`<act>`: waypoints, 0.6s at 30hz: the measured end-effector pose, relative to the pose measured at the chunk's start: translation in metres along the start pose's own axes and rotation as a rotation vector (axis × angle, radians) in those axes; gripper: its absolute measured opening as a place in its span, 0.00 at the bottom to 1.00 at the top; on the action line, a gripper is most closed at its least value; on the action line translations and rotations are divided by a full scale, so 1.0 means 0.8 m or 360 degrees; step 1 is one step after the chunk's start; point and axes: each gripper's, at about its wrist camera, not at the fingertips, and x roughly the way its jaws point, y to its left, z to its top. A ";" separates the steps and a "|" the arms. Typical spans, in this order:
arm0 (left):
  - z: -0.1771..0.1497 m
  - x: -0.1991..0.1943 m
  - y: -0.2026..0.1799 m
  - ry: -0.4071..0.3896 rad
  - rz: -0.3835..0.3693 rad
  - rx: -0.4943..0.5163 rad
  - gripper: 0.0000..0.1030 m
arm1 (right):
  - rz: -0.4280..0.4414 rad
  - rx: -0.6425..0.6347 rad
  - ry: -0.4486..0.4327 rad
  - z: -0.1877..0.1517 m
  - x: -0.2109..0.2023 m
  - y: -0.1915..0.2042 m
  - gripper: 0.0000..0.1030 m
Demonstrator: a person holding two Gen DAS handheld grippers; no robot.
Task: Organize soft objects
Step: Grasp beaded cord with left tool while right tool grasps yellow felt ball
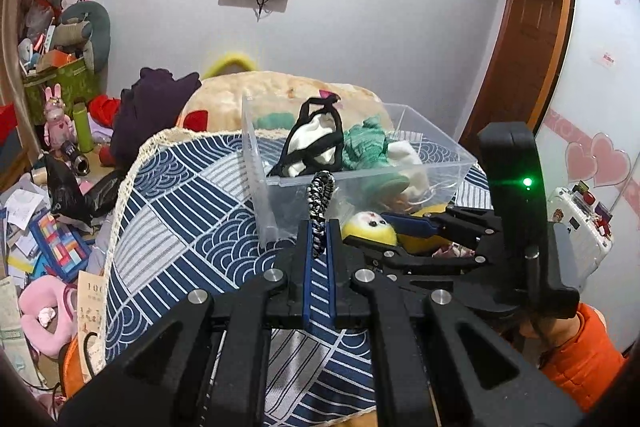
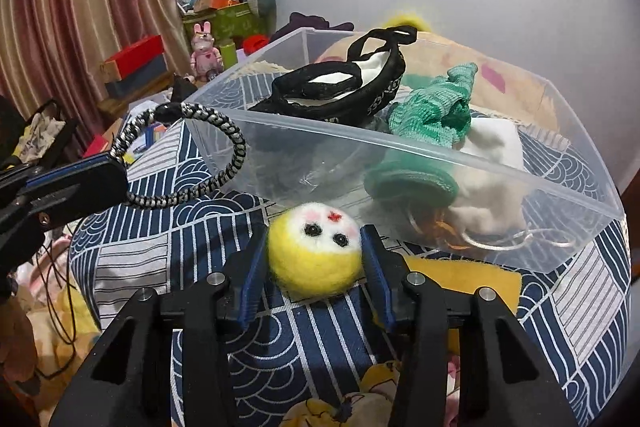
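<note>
My left gripper (image 1: 319, 227) is shut on a black-and-white braided cord loop (image 1: 320, 201), held above the table just in front of the clear plastic bin (image 1: 256, 163); the loop (image 2: 224, 143) and gripper (image 2: 116, 171) also show in the right wrist view. My right gripper (image 2: 314, 255) is shut on a yellow felt ball with a white face (image 2: 314, 253), low over the blue patterned cloth (image 2: 200, 227). It shows in the left view (image 1: 370, 227). The bin (image 2: 400, 155) holds a black-and-white garment (image 2: 352, 83), a green knit piece (image 2: 436, 107) and a white cloth (image 2: 492, 147).
A yellow felt sheet (image 2: 468, 279) lies on the cloth under the bin's near wall. A large plush cushion (image 1: 280, 91) and a dark purple garment (image 1: 152, 107) sit behind the bin. The floor at left is cluttered with papers, toys and a pink pillow (image 1: 40, 311).
</note>
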 end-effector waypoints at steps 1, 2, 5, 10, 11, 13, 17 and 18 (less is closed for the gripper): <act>0.002 -0.003 -0.001 -0.0012 0.0001 0.0006 0.05 | 0.0005 0.0003 -0.0006 0.001 0.000 -0.002 0.40; 0.003 -0.005 -0.002 -0.0019 0.0002 0.0007 0.05 | 0.0011 0.0005 -0.0018 0.001 -0.005 -0.002 0.40; 0.008 -0.011 -0.004 -0.0049 0.0003 0.0011 0.05 | -0.0003 -0.0006 -0.0058 0.003 -0.015 -0.002 0.40; 0.021 -0.012 -0.009 -0.0093 0.0011 0.0035 0.05 | -0.0032 -0.0027 -0.0147 0.006 -0.040 -0.002 0.40; 0.024 -0.012 -0.009 -0.0101 0.0011 0.0036 0.05 | -0.0036 -0.0026 -0.0167 0.007 -0.045 -0.004 0.40; 0.030 -0.012 -0.010 -0.0119 0.0004 0.0034 0.05 | -0.0041 -0.0015 -0.0215 0.009 -0.059 -0.008 0.40; 0.043 -0.009 -0.010 -0.0162 0.0000 0.0033 0.05 | -0.0060 0.0015 -0.0316 0.018 -0.083 -0.014 0.40; 0.047 -0.008 -0.009 -0.0172 -0.0008 0.0029 0.05 | -0.0064 0.0023 -0.0337 0.020 -0.087 -0.016 0.40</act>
